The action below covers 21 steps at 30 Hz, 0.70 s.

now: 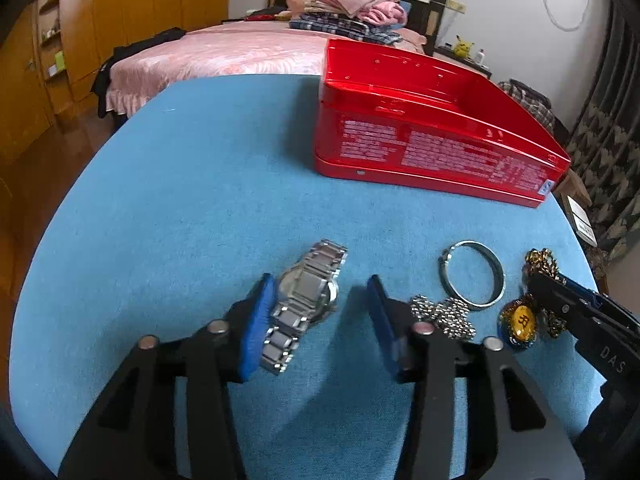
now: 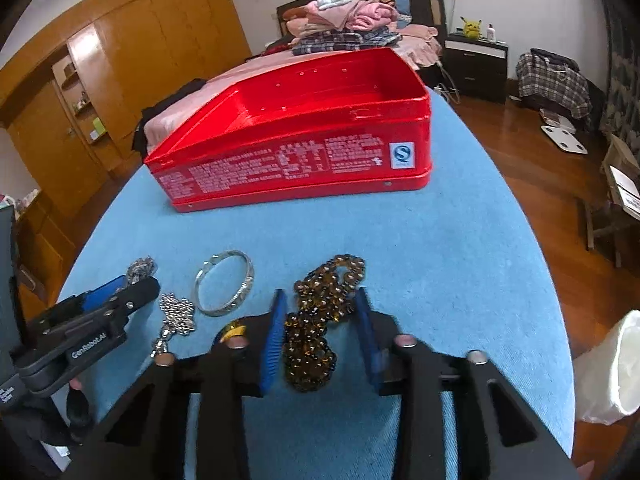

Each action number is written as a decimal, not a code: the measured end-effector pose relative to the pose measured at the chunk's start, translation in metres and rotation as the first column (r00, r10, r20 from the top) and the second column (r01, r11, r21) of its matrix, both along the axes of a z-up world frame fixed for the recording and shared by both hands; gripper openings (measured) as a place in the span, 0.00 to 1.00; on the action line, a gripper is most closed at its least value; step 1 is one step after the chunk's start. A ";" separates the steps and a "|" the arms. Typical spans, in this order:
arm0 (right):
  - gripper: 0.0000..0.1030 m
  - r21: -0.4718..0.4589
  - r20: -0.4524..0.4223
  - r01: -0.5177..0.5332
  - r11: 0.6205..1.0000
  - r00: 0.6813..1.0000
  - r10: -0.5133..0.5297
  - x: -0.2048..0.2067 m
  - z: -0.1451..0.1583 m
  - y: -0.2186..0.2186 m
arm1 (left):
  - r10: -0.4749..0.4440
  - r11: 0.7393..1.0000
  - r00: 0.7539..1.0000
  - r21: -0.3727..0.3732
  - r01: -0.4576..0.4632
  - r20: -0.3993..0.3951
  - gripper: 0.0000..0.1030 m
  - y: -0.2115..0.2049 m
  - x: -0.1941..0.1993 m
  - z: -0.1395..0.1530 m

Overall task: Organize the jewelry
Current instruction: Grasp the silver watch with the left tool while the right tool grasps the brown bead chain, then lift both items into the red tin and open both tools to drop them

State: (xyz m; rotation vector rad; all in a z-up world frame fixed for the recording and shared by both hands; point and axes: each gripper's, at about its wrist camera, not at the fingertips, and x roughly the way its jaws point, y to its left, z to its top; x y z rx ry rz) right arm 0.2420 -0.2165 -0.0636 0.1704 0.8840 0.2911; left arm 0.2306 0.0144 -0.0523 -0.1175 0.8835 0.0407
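A silver metal watch (image 1: 304,304) lies on the blue table cloth (image 1: 180,200) between the open fingers of my left gripper (image 1: 320,292), touching the left pad. My right gripper (image 2: 320,308) is open around an amber bead necklace (image 2: 320,320), not closed on it. A silver bangle (image 1: 474,274) (image 2: 225,283), a silver bead ornament (image 1: 444,316) (image 2: 178,314) and a yellow pendant (image 1: 520,326) (image 2: 234,330) lie between the two. An open, empty red tin box (image 1: 432,132) (image 2: 300,140) stands at the table's far side.
A bed (image 1: 224,56) with piled clothes stands beyond the table. A white-lined bin (image 2: 616,364) sits at the right below the table edge. Wooden wardrobes (image 2: 120,60) line the left wall.
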 end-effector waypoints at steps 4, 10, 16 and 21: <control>0.23 0.033 0.007 -0.044 0.999 0.999 0.043 -0.002 0.002 0.001 | 0.012 0.999 1.000 -0.048 -0.012 0.009 0.29 0.009 -0.002 0.000; 0.22 0.051 0.065 -0.065 0.997 0.996 0.062 -0.009 0.020 -0.002 | -0.003 0.996 1.000 -0.089 0.006 0.025 0.28 0.010 -0.007 0.002; 0.22 0.055 0.136 -0.071 0.996 0.989 0.063 -0.013 0.051 -0.007 | -0.010 0.993 0.999 -0.117 0.015 0.043 0.28 0.009 -0.009 0.010; 0.22 0.079 0.162 -0.072 0.994 0.985 0.058 -0.008 0.065 -0.011 | -0.023 0.992 0.996 -0.119 0.033 0.086 0.28 0.004 -0.007 0.028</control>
